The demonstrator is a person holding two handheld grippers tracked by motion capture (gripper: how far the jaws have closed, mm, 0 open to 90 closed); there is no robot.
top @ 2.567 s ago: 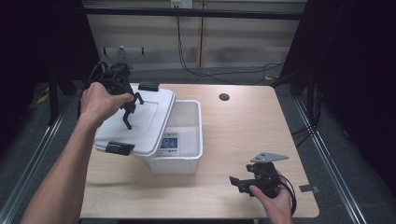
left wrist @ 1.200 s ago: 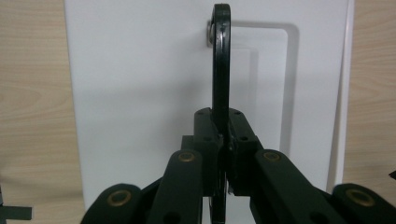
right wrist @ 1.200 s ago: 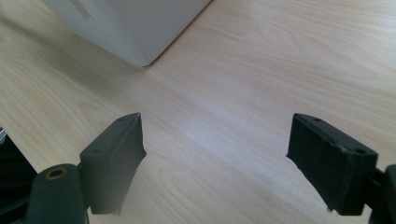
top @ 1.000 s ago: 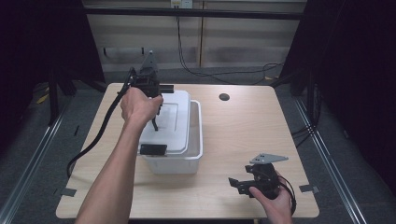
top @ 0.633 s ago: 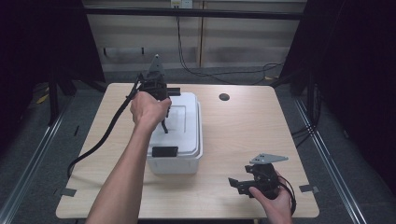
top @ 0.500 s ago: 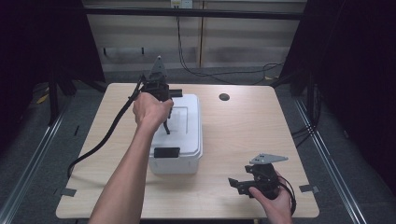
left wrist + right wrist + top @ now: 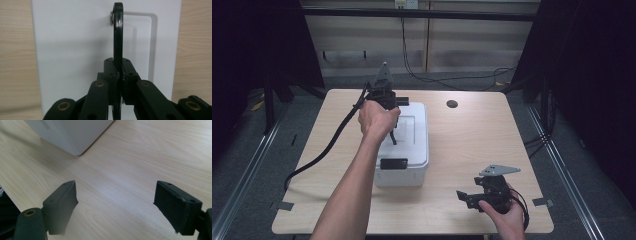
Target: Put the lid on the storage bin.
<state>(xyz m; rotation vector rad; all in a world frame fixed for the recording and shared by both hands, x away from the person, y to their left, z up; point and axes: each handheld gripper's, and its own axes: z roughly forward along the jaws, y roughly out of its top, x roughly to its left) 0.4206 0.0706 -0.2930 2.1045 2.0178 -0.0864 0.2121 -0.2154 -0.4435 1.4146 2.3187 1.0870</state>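
A white plastic box stands at the middle of the wooden table, and its white lid lies flat on top. A black latch shows at the lid's near end. My left gripper points down over the lid. In the left gripper view it is shut on the lid's thin black handle, which stands up from the lid. My right gripper rests at the table's front right, open with nothing between its jaws; the box's corner lies ahead of it.
A small dark round hole sits in the table behind and to the right of the box. The left gripper's black cable trails across the table's left side to its edge. Dark floor surrounds the table.
My left gripper carried the lid from the box's left side, where it hung tilted, rightward until it lies squarely on the box. The right gripper has stayed still.
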